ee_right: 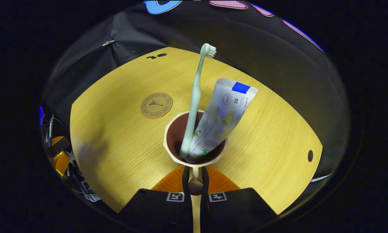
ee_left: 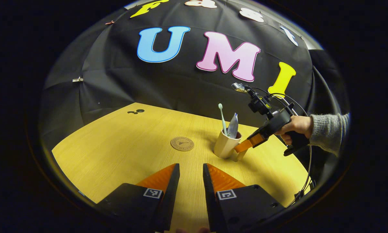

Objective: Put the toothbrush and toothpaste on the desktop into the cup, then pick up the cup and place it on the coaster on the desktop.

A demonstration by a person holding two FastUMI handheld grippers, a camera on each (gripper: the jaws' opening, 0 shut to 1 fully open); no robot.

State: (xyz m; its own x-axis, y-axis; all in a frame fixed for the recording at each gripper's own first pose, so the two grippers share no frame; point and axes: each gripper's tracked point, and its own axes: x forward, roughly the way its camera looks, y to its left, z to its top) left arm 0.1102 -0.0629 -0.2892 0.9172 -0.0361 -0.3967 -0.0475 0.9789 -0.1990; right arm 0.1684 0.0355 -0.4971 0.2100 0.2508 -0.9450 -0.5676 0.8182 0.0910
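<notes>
Cup [ee_right: 195, 145] holds toothbrush [ee_right: 194, 103] and toothpaste [ee_right: 219, 113]; our right gripper [ee_right: 195, 181] pinches its handle. Coaster [ee_right: 156, 105] beyond the cup awaits; left gripper [ee_left: 191, 174] idles, parted.

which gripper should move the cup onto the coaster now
Right. The right hand-held gripper is already closed on the cup's handle, toothbrush and toothpaste inside. The left hand-held gripper is open, away from it.

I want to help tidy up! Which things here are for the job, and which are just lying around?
For the job:
toothbrush
toothpaste
cup
coaster
right tongs, closed on the cup's handle

Just there:
left tongs, holding nothing
clips on the wall cloth
</notes>
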